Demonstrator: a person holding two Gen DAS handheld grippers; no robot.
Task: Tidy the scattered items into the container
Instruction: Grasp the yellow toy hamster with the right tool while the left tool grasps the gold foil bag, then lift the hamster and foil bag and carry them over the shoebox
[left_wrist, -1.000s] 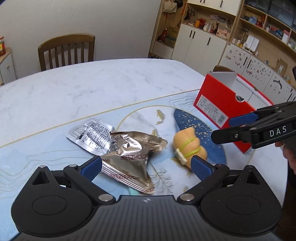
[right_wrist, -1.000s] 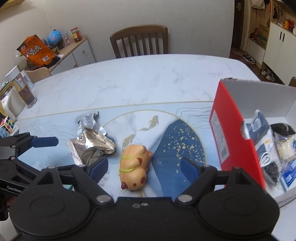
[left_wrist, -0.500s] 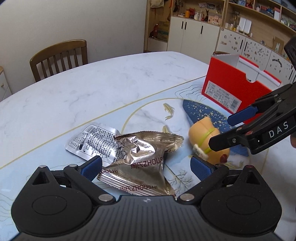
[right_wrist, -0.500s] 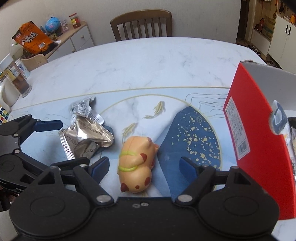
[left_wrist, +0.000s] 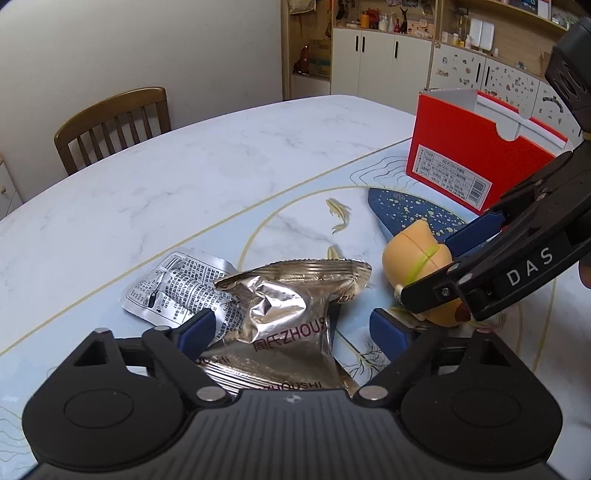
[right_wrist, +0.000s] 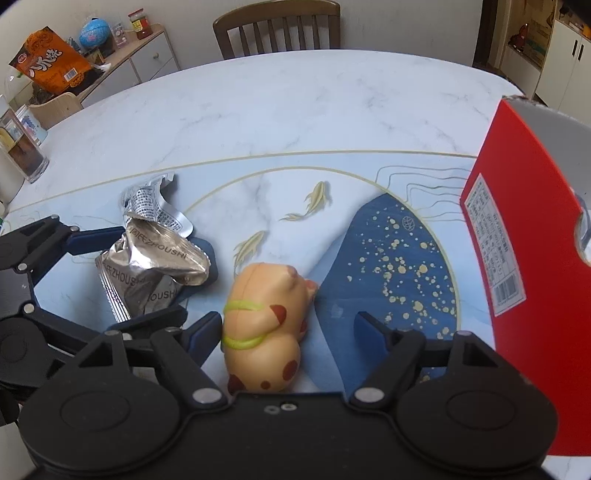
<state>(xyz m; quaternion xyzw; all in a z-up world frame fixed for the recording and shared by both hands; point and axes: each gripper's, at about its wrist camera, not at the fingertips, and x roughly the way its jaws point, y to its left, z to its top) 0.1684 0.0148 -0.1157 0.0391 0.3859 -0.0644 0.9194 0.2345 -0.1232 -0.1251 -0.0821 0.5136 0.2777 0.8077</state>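
Left wrist view: left tongs (left_wrist: 291, 326) were held released astride foil packet (left_wrist: 280, 314); right tongs (right_wrist: 288, 326) released astride pig toy (right_wrist: 264, 321).

Far side of table (right_wrist: 295, 92): bare marble up to the chair edge.
Right edge: red box (right_wrist: 524, 240) wall stands upright.
Middle: toy (right_wrist: 262, 314) and foil packet (left_wrist: 280, 317) close together, narrow gap between.
Left edge: glass jar (right_wrist: 22, 155).

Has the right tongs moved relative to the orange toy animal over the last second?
Yes. The right tongs have advanced toward the orange toy animal, which now lies between the open fingers; the table's printed fish mark no toy shift.
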